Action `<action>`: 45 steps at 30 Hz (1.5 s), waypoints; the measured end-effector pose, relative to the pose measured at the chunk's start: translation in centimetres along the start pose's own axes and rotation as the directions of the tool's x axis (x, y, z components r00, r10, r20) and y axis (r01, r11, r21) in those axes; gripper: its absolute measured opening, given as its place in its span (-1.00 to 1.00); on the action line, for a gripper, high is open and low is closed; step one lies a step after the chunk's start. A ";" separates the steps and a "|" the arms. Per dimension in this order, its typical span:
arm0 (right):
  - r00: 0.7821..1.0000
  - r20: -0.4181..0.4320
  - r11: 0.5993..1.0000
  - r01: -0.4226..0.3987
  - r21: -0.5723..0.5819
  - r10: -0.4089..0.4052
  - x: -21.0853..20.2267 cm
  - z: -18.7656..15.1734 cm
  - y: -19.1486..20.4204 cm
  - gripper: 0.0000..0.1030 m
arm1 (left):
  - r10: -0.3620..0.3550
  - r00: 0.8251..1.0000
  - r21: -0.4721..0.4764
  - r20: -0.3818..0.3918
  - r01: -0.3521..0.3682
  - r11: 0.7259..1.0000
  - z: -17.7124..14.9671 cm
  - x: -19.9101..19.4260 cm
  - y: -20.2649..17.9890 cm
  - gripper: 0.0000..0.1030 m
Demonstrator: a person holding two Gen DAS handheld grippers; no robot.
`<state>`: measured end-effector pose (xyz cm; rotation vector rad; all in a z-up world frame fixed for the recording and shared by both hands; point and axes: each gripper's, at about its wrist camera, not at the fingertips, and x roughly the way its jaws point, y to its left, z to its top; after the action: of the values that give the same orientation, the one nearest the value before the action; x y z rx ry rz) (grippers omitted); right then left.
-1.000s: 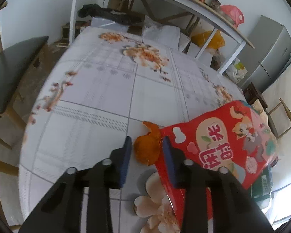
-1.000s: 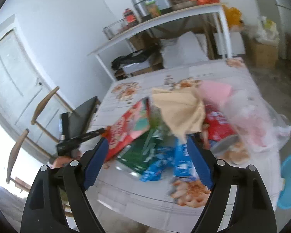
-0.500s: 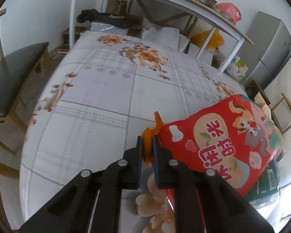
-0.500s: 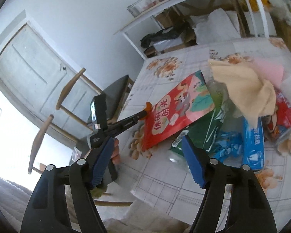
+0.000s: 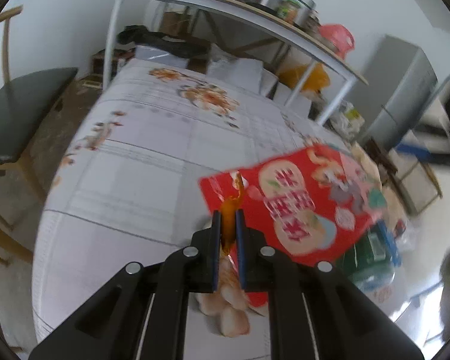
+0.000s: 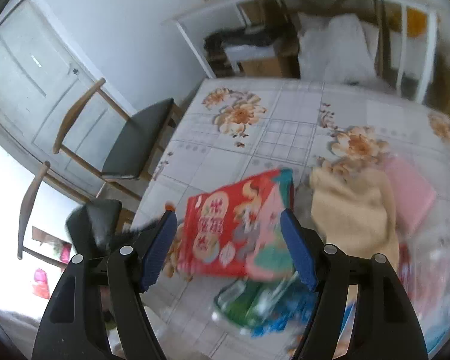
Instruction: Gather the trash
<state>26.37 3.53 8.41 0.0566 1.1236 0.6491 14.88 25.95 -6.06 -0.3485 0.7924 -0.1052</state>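
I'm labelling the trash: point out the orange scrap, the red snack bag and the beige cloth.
orange scrap (image 5: 228, 220), left wrist view, its middle.
red snack bag (image 6: 225, 225), right wrist view, printed front.
beige cloth (image 6: 354, 210), right wrist view, middle fold.

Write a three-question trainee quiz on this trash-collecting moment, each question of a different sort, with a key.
1. True or false: the left tongs are shut on an orange peel.
2. What do the right tongs hover over? A) the beige cloth B) the red snack bag C) the black chair
3. Fill in: the right tongs are ___.

Key: 1 true; 2 B; 3 open.
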 end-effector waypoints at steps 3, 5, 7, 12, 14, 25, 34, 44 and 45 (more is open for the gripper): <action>0.998 -0.063 0.999 0.029 0.012 -0.029 2.6 2.5 -1.0 0.32 | -0.001 0.999 0.034 -0.037 0.002 0.999 -0.9 1.1 -1.2 -0.83; 0.990 -0.129 0.998 0.054 0.014 -0.052 4.7 3.7 -1.7 0.32 | 0.000 0.999 0.051 -0.047 0.003 0.999 -1.2 1.6 -1.8 -0.83; 0.978 -0.194 0.997 0.078 0.025 -0.071 6.7 4.7 -2.4 0.37 | 0.002 0.998 0.059 -0.061 0.002 0.998 -1.5 2.2 -2.1 -0.83; 0.946 -0.316 0.994 0.096 0.053 -0.074 10.5 5.9 -3.9 0.37 | 0.005 0.997 0.047 -0.077 -0.002 0.999 -1.8 2.9 -2.2 -0.83; 0.934 -0.343 0.991 0.125 0.058 -0.098 11.3 6.1 -4.2 0.37 | 0.010 0.997 0.050 -0.074 -0.006 0.999 -1.8 3.0 -2.3 -0.83; 0.890 -0.456 0.999 0.029 0.045 -0.005 13.0 5.5 -3.0 0.40 | 0.001 0.998 0.025 -0.056 0.000 1.000 -2.2 3.0 -2.0 -0.83; 0.918 -0.367 0.988 -0.136 0.072 0.153 8.4 3.8 0.3 0.31 | -0.005 0.999 0.014 -0.040 0.005 1.000 -2.3 3.0 -1.9 -0.83; 0.941 -0.320 0.993 -0.098 0.059 0.112 5.9 -0.4 1.4 -0.49 | -0.008 1.000 0.004 -0.021 0.008 1.000 -2.6 2.9 -1.7 -0.83; 0.944 -0.312 0.994 -0.095 0.063 0.110 5.8 -0.9 1.3 -0.71 | -0.009 1.000 -0.002 -0.021 0.009 1.000 -2.6 2.9 -1.7 -0.83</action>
<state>26.62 7.31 3.74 0.0528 1.4531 0.7419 15.16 23.04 -9.13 -0.3537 0.8116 -0.1170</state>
